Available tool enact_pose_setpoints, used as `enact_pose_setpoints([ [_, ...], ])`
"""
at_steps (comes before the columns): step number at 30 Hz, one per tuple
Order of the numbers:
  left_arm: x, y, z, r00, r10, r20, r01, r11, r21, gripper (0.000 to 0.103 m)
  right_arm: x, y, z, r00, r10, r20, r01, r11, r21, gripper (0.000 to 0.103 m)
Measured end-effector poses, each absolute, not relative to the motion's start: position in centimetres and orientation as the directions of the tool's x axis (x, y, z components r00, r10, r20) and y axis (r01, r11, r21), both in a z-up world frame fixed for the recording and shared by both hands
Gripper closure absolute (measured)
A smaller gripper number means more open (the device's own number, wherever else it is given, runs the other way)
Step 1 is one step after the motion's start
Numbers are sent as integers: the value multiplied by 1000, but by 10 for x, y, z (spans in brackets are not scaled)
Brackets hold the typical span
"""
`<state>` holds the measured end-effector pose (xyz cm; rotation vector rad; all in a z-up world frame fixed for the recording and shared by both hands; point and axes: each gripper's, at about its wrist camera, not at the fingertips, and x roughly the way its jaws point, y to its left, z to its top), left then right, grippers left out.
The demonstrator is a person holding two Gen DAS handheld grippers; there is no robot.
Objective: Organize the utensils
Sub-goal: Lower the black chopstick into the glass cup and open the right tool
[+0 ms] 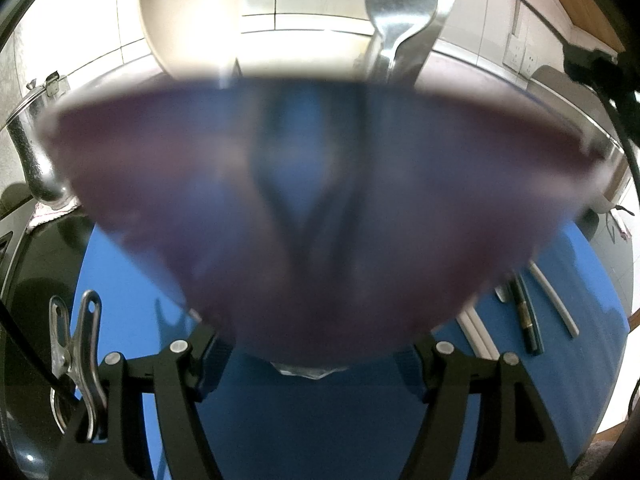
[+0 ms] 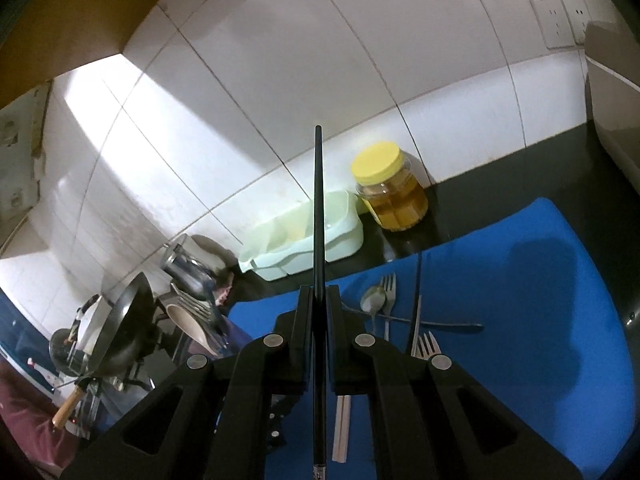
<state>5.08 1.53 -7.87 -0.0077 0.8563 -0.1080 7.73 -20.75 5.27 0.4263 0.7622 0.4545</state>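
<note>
The left gripper (image 1: pixel 308 350) clasps a purple cup (image 1: pixel 312 208) holding a fork (image 1: pixel 400 28); the right gripper (image 2: pixel 319 300) pinches a black chopstick (image 2: pixel 318 208) above the blue mat (image 2: pixel 540 300).

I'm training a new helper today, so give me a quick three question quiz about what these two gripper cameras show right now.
1. True or false: the right gripper is shut on a black chopstick.
2. What is the left gripper clamped on? A) a purple-tinted glass cup holding a fork and a cream spoon; B) a frying pan; C) a jar.
3. Fill in: the jar by the tiled wall has a ____ lid.

Key
1. True. The pads press its shaft, and the tip points up and away.
2. A. The cup fills the left wrist view, over the blue mat.
3. Yellow.
</note>
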Motion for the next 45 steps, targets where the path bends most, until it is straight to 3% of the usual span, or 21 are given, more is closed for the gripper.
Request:
enact_pose_setpoints([
  [17,50,16,-79,650,-98,-754,92,994,-50,29,71,-166,98,652,598,-466,-397,793,462,96],
  [45,50,15,-79,650,-98,-754,92,995,-50,29,91,-102,119,611,693,-382,-551,719,423,96],
])
